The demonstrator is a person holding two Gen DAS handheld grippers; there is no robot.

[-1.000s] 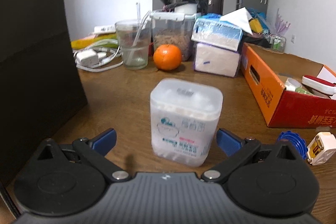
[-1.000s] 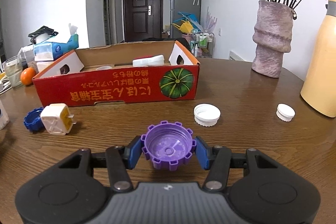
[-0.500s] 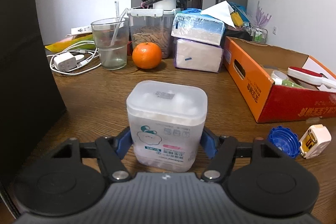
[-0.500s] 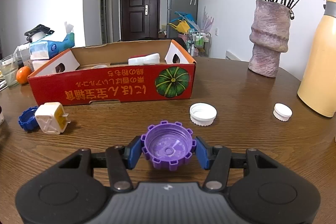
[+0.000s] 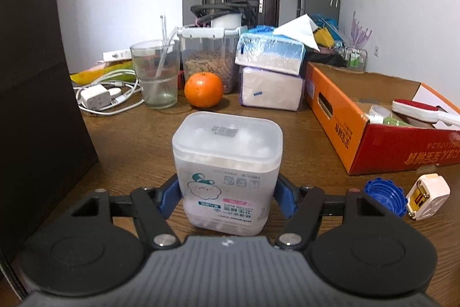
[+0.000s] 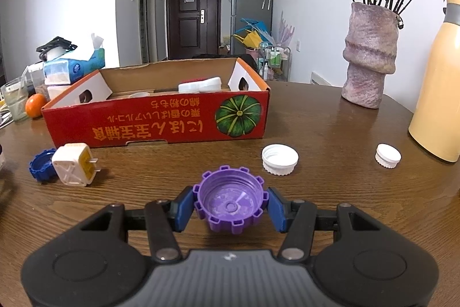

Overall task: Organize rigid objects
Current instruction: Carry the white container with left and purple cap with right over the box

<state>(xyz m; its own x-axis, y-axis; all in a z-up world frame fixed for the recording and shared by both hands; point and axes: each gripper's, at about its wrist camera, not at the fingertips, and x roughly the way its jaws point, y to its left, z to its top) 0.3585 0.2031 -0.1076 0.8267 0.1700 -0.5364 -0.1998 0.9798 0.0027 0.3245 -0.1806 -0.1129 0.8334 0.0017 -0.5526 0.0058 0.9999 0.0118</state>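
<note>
A: Progress? Some bits already sit in the cardboard box [image 6: 161, 128].

B: Left hand-held gripper [image 5: 227, 199] just clamped the cotton swab tub [image 5: 227, 171]; right hand-held gripper [image 6: 231, 206] pinches the purple cap [image 6: 230, 202]. Both on the worktop [image 6: 330, 186]; white caps [image 6: 279, 158], blue cap [image 5: 383, 196], plug [image 5: 427, 196] remain.

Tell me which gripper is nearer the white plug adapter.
Unclear. The plug adapter lies right of the left gripper, which holds the swab box, and left of the right gripper, which holds the purple cap.
</note>
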